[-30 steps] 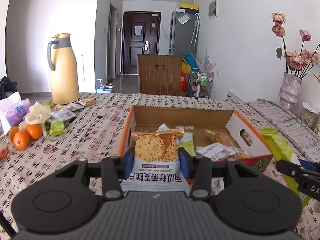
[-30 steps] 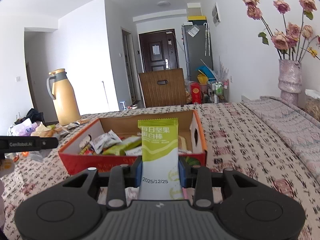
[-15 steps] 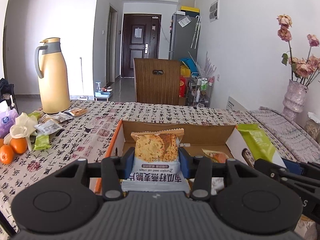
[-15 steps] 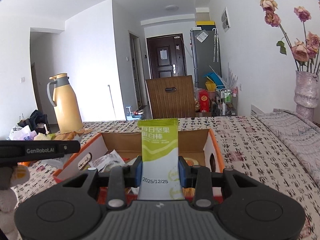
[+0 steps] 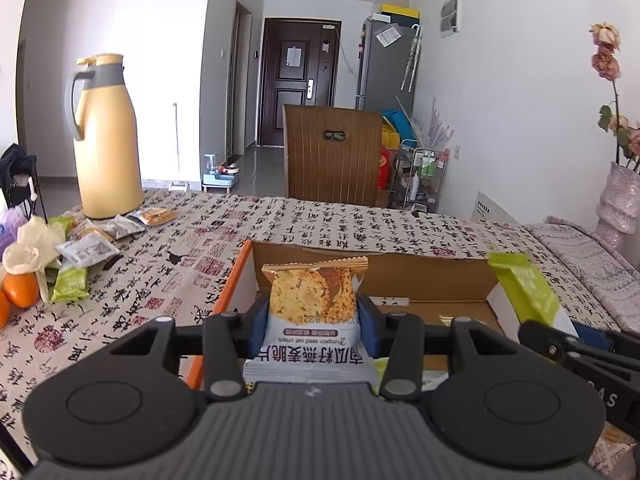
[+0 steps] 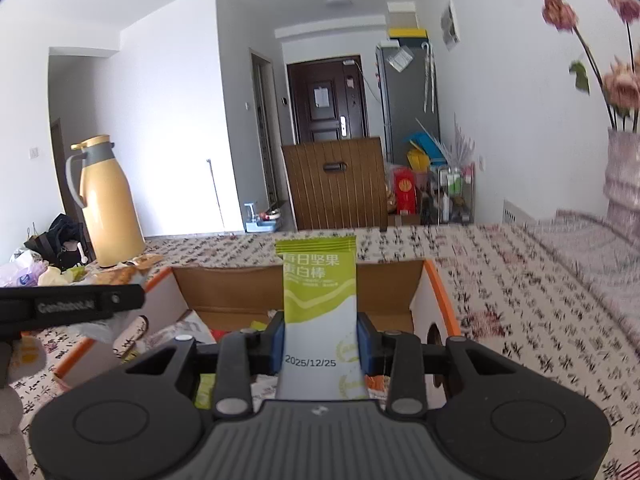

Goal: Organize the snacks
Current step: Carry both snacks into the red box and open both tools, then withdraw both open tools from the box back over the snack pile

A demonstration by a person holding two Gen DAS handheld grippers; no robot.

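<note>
Holding: left tool [image 5: 311,322] clamps the oat crisp packet [image 5: 314,304]; right tool [image 6: 320,338] clamps the green protein bar [image 6: 318,292].
Landmark: open cardboard box [image 5: 400,280] on the table [image 5: 160,280].
Relation: both snacks upright, above the box's near edge; cavity directly ahead and below.
Nearer: neither clearly.

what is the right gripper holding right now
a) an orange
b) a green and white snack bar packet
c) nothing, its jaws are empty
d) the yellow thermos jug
b: in the right wrist view the right gripper has its blue pads pressed on either side of a green and white snack bar packet, held upright in front of the open cardboard box.
</note>
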